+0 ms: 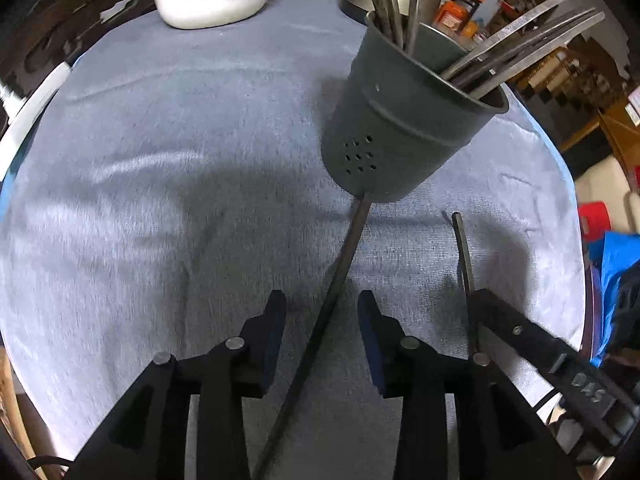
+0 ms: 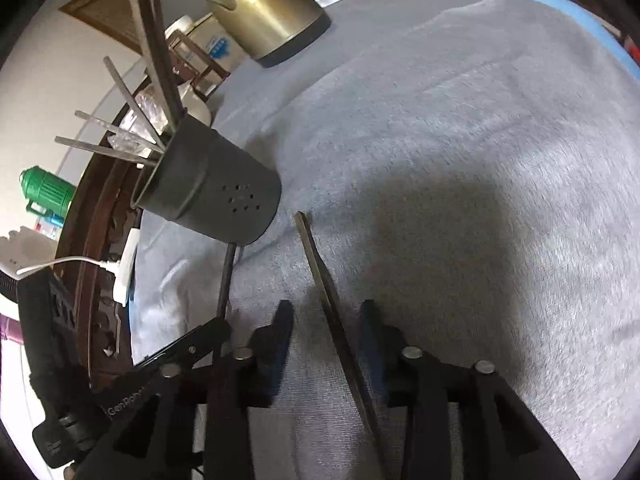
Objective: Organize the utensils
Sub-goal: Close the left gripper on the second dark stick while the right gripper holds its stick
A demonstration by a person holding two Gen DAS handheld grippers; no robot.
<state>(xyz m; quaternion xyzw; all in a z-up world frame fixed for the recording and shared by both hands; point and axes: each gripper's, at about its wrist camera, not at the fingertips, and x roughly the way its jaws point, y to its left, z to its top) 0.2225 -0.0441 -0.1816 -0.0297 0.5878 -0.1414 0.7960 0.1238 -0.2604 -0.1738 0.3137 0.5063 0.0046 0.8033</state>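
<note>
Utensil (image 1: 336, 276) btwn open left tool (image 1: 322, 320) fingers, tip at holder (image 1: 404, 128).

Cloth-covered table (image 1: 180, 160) with holder (image 1: 400, 128), kettle (image 2: 264, 12)

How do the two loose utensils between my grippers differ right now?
The left utensil reaches the holder, its tip touching the base; the right utensil stops short, beside it. The left lies between the open left gripper; the right between the open right gripper. Both are dark, slim, ungripped.
</note>
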